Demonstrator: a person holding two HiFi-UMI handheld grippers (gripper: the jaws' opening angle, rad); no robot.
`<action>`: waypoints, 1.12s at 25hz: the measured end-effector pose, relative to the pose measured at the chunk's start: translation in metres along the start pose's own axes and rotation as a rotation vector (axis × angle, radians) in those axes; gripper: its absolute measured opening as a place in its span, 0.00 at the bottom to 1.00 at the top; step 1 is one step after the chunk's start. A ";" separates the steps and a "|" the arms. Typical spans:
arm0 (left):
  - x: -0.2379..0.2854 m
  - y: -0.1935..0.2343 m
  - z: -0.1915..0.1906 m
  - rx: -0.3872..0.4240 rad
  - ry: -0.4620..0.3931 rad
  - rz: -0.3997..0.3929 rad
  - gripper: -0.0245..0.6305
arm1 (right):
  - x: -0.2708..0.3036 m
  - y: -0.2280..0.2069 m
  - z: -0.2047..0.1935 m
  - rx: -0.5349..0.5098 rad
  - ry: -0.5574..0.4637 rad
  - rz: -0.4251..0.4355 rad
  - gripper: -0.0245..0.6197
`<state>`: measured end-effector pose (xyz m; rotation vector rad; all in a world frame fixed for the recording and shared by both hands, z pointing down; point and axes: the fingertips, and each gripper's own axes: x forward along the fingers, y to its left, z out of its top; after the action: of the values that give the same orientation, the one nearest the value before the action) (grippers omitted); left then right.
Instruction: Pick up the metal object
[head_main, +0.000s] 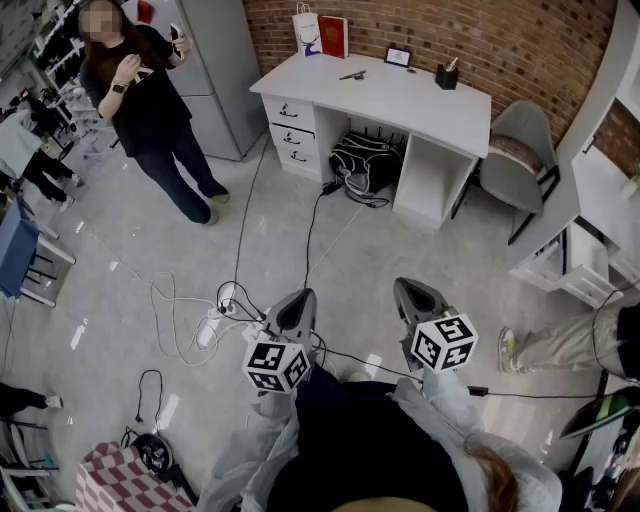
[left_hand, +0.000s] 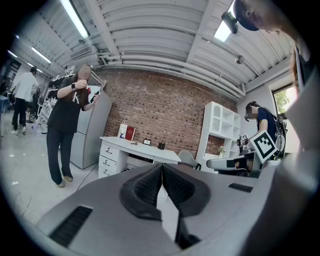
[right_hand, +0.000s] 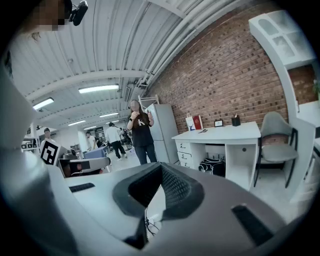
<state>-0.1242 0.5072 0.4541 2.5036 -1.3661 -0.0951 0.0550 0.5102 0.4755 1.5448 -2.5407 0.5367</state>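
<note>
**Both hand-held grippers clenched and empty; metal object far off on the tabletop**

2 hand-held grippers sit side by side over the floor in the head view: left hand-held gripper (head_main: 299, 298) and right hand-held gripper (head_main: 408, 288). In each gripper view the pads meet at the tips with nothing between them, so both are clenched on nothing. Each carries 1 marker cube.

On the floor just ahead of them are 1 white power strip (head_main: 210, 327) and several loose cables (head_main: 308, 235) running toward the tabletop. These lie between the grippers and the target.

1 white tabletop (head_main: 400, 100) stands against the brick wall, well apart from both grippers, with 3 drawers (head_main: 292, 137) on its left side.

The metal object (head_main: 352, 75) is a slim dark item lying flat toward the back of the tabletop, too small to make out in detail.

4 other things are on the tabletop, none touching the metal object:
- white paper bag (head_main: 306, 27)
- red box (head_main: 333, 37)
- small frame (head_main: 398, 56)
- dark pen pot (head_main: 446, 76)

Around the tabletop:
- 1 black bag (head_main: 365, 160) in the open bay underneath
- 1 grey chair (head_main: 522, 150) at the right end
- 1 tall grey cabinet (head_main: 225, 70) to the left
- 1 person in dark clothes (head_main: 150, 105) standing in front of the cabinet

At the right edge are a white shelf unit (head_main: 580, 250) and a second person's leg (head_main: 550, 345). A checkered cloth (head_main: 110, 480) is at lower left.
</note>
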 end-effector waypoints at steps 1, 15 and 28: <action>0.003 0.000 0.000 0.005 -0.001 0.002 0.06 | 0.002 -0.001 0.001 -0.004 0.000 0.007 0.05; 0.030 -0.023 -0.003 0.003 0.014 -0.043 0.06 | -0.010 -0.021 0.002 0.031 -0.025 -0.016 0.05; 0.036 -0.005 -0.004 -0.027 0.025 -0.012 0.06 | 0.005 -0.034 -0.003 0.082 0.012 -0.064 0.05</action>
<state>-0.0995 0.4803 0.4589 2.4825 -1.3321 -0.0840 0.0828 0.4931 0.4879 1.6382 -2.4802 0.6482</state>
